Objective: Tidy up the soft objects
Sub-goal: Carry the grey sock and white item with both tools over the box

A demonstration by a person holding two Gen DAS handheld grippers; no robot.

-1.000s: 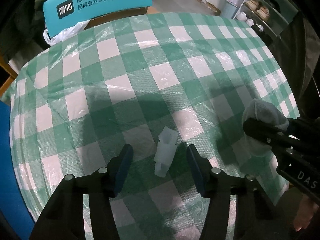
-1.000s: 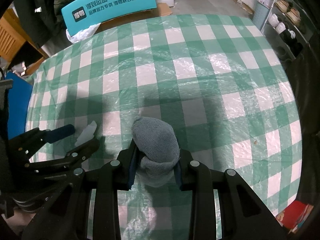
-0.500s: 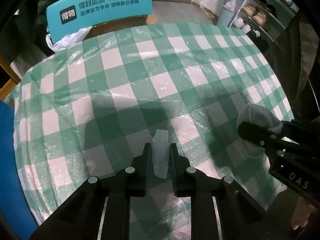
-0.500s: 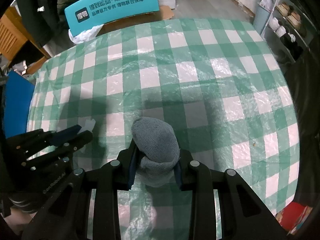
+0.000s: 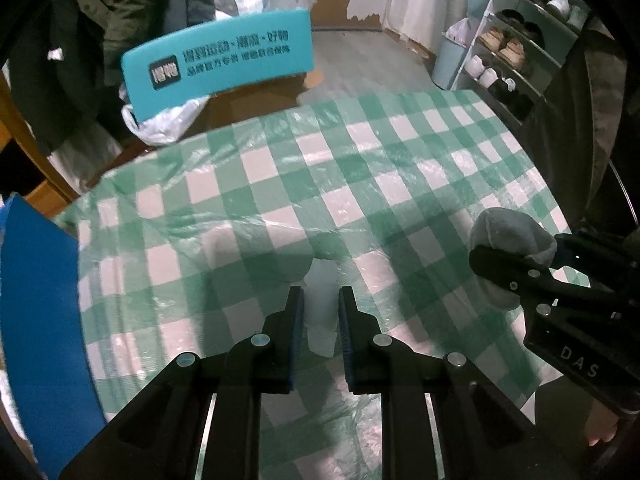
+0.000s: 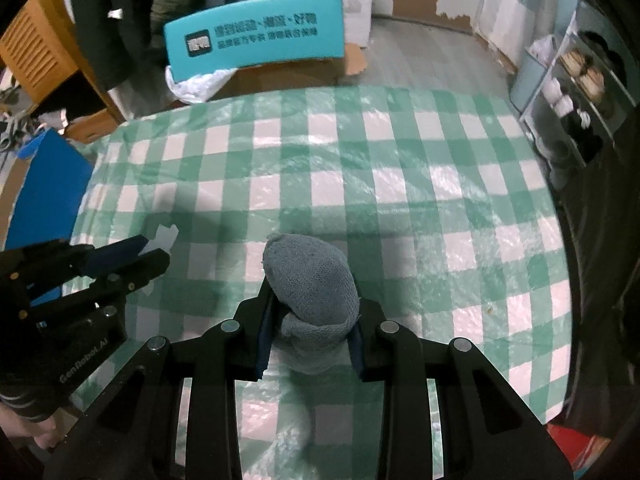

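Left gripper (image 5: 320,304) jaws pinch a white packet (image 5: 321,320); right gripper (image 6: 310,324) jaws pinch a grey sock (image 6: 312,284)

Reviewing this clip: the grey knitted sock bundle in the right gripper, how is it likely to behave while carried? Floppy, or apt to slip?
The grey sock bundle bulges above the right gripper, so it probably squashes rather than resists. Its knitted surface looks unlikely to slip against the pads. A looser fold hangs below the fingers, so that part may flop or unroll.

A knitted grey sock (image 6: 312,280) (matt, ribbed) is pinched between matt black plastic fingers (image 6: 256,320); beneath them, glossy crinkled tablecloth (image 6: 400,184).
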